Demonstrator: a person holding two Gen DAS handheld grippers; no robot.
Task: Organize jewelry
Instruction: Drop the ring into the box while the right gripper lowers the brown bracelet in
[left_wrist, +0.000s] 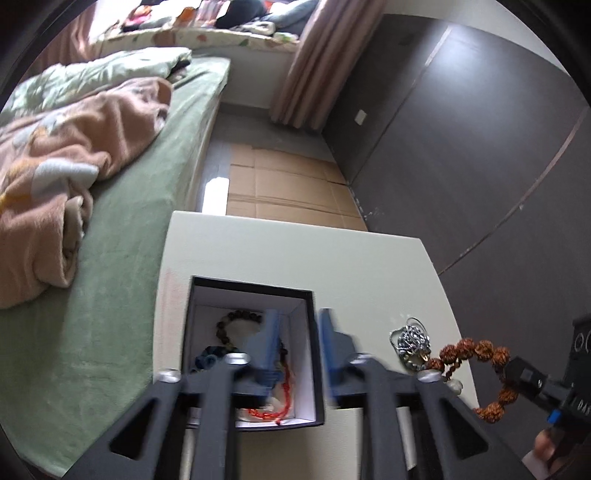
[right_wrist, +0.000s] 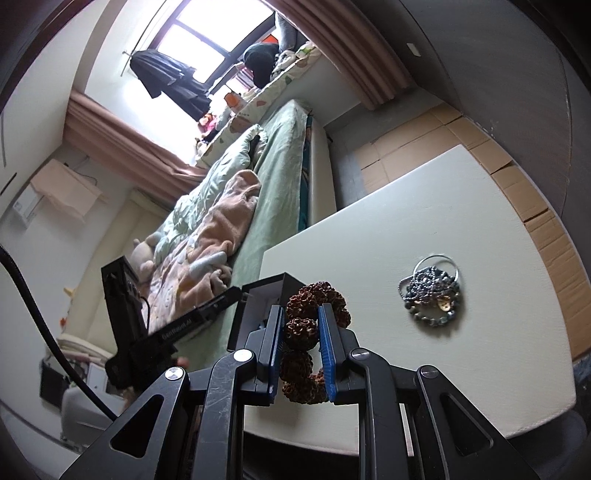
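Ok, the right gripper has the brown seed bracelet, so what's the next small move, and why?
Probably carry the right gripper, shut on the brown seed bracelet, sideways over the open black box and let go. The box already holds a dark bead bracelet and red beads, and the left gripper stands open with nothing between its pads. The silver chain pile can wait.

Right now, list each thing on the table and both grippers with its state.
Box: open, lidless, bracelets inside.
Brown bead bracelet: lifted, clamped in right gripper.
Silver chain pile: tangled, lying on table.
Left gripper: jaws open, empty, over box.
Right gripper: jaws shut on bracelet.
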